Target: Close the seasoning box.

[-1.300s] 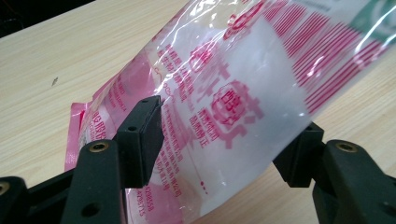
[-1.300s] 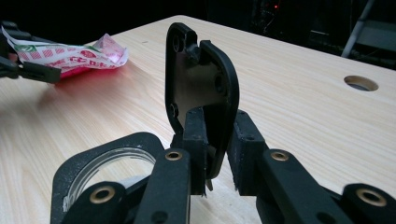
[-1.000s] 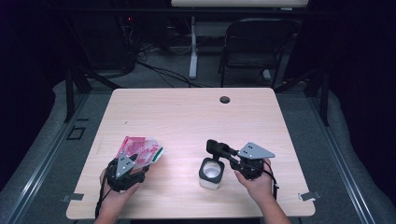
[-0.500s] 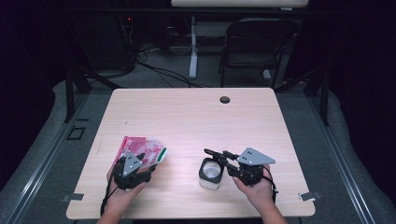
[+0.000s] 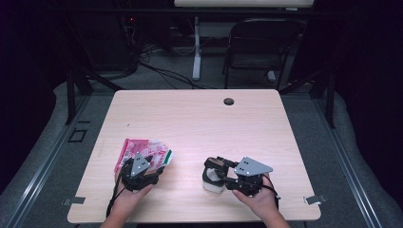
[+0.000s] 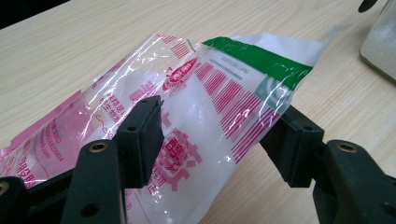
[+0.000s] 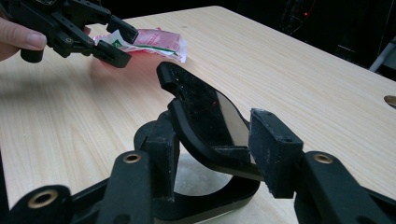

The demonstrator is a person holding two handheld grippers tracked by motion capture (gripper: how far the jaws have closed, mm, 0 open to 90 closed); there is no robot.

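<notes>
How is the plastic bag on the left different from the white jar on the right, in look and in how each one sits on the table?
The plastic bag is flat, soft and crinkled, printed in pink with a green strip; the white jar is a rigid container with a black flip lid.
The bag lies flat on the table; the jar stands upright with its lid raised.
Both sit near the table's front edge, each between a hand-held gripper's jaws.

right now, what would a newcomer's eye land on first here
The pink and white plastic bag at the table's near left, lying between the left gripper's spread jaws. Next, at the near right, the right gripper, jaws just opening around the flipped-up black lid of a white jar.
</notes>
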